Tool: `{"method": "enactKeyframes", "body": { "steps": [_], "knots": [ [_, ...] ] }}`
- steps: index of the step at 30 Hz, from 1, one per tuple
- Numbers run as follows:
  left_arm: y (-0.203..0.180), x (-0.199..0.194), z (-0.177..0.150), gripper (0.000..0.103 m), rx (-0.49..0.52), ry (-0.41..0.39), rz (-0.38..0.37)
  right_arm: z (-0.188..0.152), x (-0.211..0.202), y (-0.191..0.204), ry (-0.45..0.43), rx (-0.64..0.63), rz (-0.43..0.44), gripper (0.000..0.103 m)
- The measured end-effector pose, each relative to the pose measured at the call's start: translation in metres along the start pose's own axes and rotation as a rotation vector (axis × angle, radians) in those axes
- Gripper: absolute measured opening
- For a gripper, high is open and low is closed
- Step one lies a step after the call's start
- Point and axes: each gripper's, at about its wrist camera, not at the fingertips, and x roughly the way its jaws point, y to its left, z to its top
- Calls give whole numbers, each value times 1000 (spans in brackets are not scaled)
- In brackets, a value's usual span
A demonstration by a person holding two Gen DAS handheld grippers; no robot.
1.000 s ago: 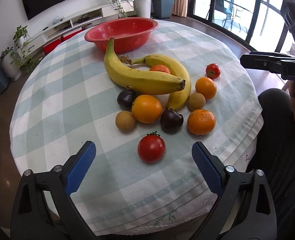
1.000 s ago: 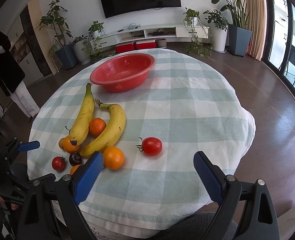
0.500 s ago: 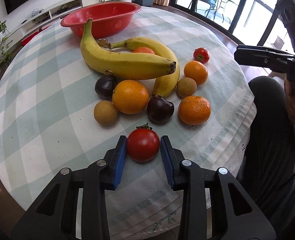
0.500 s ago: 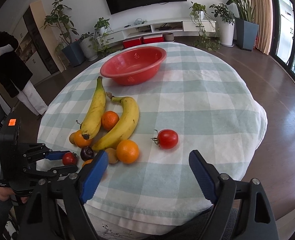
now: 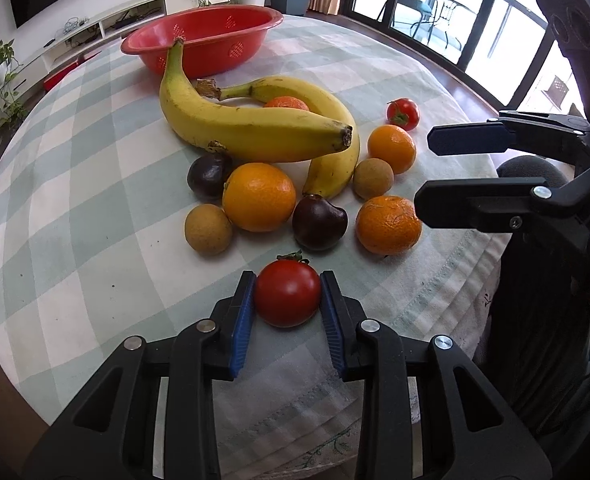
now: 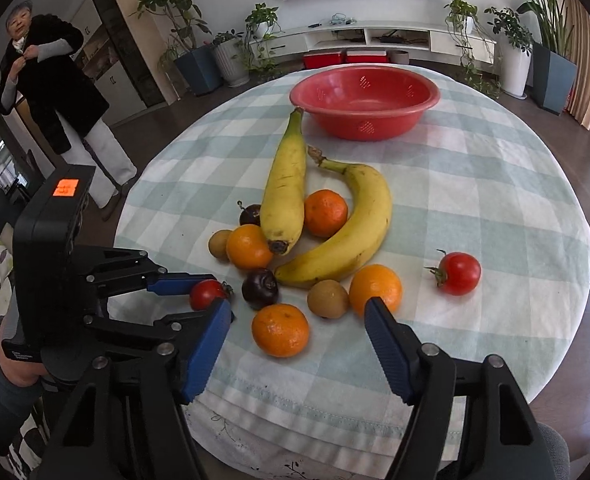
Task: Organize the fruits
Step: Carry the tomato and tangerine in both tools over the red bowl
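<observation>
My left gripper (image 5: 287,280) is shut on a red tomato (image 5: 287,298) at the near edge of the fruit cluster; the right wrist view shows the same grip (image 6: 207,294). My right gripper (image 6: 297,306) is closing. A mandarin (image 6: 281,330) lies just ahead of its pads, untouched. Two bananas (image 5: 255,132), oranges, dark plums and small brown fruits lie together mid-table. A second tomato (image 6: 459,273) sits apart to the right. The red basin (image 6: 367,124) stands empty at the far side.
The round table wears a green-checked cloth (image 5: 75,160) whose edge runs just under both grippers. A person (image 6: 51,100) stands at the back left of the room. Potted plants and a low white shelf line the far wall.
The left gripper's jaws closed onto the near tomato. The right gripper swung left from the lone tomato toward the fruit cluster, and its jaws narrowed.
</observation>
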Motion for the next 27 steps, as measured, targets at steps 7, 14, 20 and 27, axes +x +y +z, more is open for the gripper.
{"method": "enactKeyframes", "body": {
  "steps": [7,14,20,27],
  "knots": [
    [8,-19,-11,29,-65,-55,-3,-13,19,7,56,-8,4,61],
    [16,-30,-27,29,-143,-95,-22,-15,35,11,81,3,-2,54],
    [12,-34,-28,29,-149,-121,-43,-15,42,11,49,2,-47,43],
    [11,-35,-33,29,-176,-135,-56,-17,40,13,35,-10,-61,39]
  ]
}}
